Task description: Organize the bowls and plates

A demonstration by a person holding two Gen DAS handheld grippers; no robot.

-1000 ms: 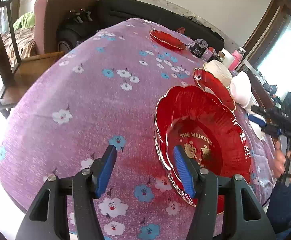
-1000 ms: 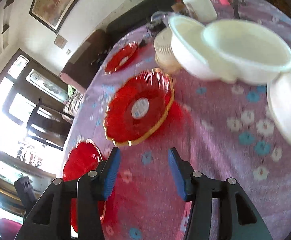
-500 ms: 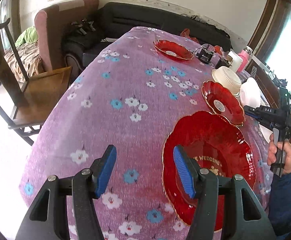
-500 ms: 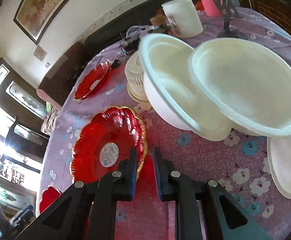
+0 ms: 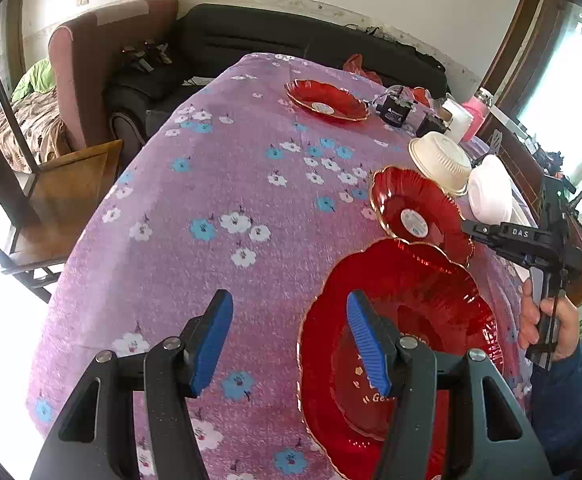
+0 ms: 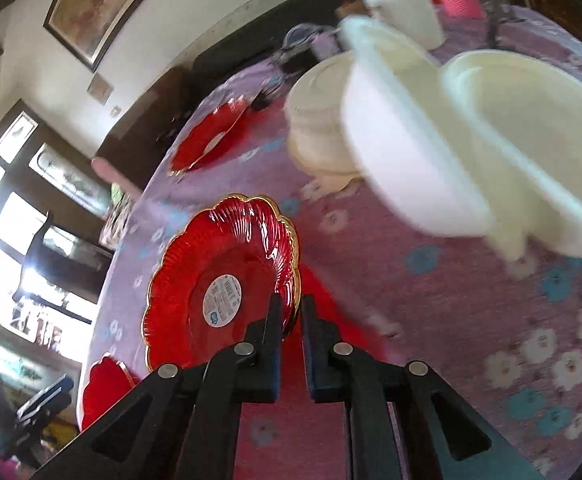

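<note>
My right gripper [image 6: 290, 306] is shut on the near rim of a red gold-edged plate with a round sticker [image 6: 219, 280], which stands tilted off the cloth. That plate [image 5: 419, 208] and the right gripper [image 5: 487, 232] also show in the left wrist view. My left gripper [image 5: 289, 340] is open and empty above the table; its right finger overlaps the rim of a large red scalloped plate [image 5: 431, 312]. A third red plate [image 5: 325, 100] lies at the far side. White bowls [image 6: 411, 140] sit close behind the held plate.
The table has a purple flowered cloth [image 5: 211, 208]. A ribbed cream bowl stack [image 5: 439, 158], a white bowl [image 5: 489, 196], a white cup [image 5: 461, 118], a pink bottle [image 5: 477, 114] and small black devices [image 5: 397, 110] crowd the far right. A wooden chair [image 5: 51, 200] stands at left.
My right gripper closed from open onto the sticker plate's rim and tipped it up. My left gripper pulled back from the large red plate, staying open.
</note>
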